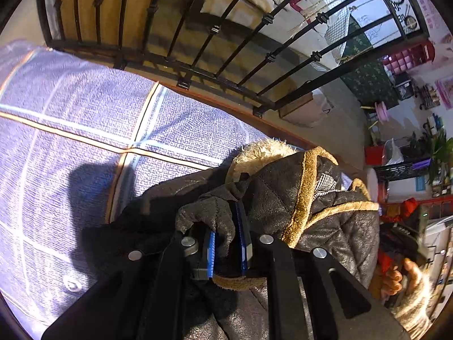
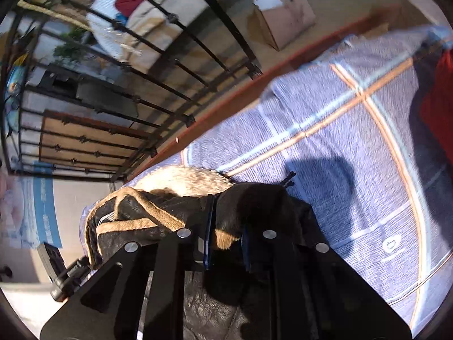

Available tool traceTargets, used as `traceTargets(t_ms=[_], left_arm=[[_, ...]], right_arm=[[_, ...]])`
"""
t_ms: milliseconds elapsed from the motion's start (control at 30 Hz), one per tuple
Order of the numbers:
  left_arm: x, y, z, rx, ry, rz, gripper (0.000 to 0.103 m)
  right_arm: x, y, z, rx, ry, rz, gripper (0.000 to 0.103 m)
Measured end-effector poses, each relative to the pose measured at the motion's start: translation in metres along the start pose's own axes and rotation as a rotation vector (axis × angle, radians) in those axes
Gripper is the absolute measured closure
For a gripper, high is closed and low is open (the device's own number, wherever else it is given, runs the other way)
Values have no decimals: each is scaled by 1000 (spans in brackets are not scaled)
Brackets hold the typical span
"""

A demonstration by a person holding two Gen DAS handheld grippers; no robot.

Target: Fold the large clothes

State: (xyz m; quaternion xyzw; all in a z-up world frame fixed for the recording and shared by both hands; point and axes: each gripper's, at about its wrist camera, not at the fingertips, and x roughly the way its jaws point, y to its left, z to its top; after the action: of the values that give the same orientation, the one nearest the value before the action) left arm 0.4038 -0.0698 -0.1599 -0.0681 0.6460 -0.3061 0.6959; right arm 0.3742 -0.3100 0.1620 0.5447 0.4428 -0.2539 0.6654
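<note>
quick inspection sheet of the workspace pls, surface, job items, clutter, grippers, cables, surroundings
surface: bed under a lilac woven sheet with orange and white grid lines, wooden edge showing
job's things: dark brown quilted jacket with tan trim and cream fleece lining, bunched up on the sheet
clutter: red cloth at the far side of the sheet
grippers: left gripper shut on a fold of the jacket; right gripper shut on a dark fold with tan lining
cables: nothing seen
surroundings: black iron railing; cardboard box on the floor; potted plants
</note>
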Motion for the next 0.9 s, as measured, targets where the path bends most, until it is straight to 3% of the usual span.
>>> traceTargets(t_ms=[100,200,267,300,333,433,633,767,833,900], left_arm=[[-5,14,3,-71,17,-98,89],[-16,34,2,-217,44,-238,85],[-31,42,-1,-277,58,-327,82],[-37,43,-2,-275,65,-348,81],[-42,43,-4,-266,73,-356,80],[-55,41,-8,-233,82,-351,80],[-60,57,-8,-371,112,-420,79],[-65,48,3,-337,165,-376,78],[-69,40,7,-316,199,-345,77],[-73,37,8,-328,230,-364,71]], right_arm=[[11,-13,-3,64,17,25,81],[15,-23,-2,119,39,63,79],[13,-29,-1,168,43,125,60],[8,-32,1,201,32,173,43],[3,-33,3,222,18,203,31],[-14,-28,10,229,-11,220,24],[-44,4,-1,55,-71,117,24],[-68,25,-38,-135,-125,32,21],[-73,28,-61,-211,-110,21,21],[-73,24,-81,-244,-77,23,21]])
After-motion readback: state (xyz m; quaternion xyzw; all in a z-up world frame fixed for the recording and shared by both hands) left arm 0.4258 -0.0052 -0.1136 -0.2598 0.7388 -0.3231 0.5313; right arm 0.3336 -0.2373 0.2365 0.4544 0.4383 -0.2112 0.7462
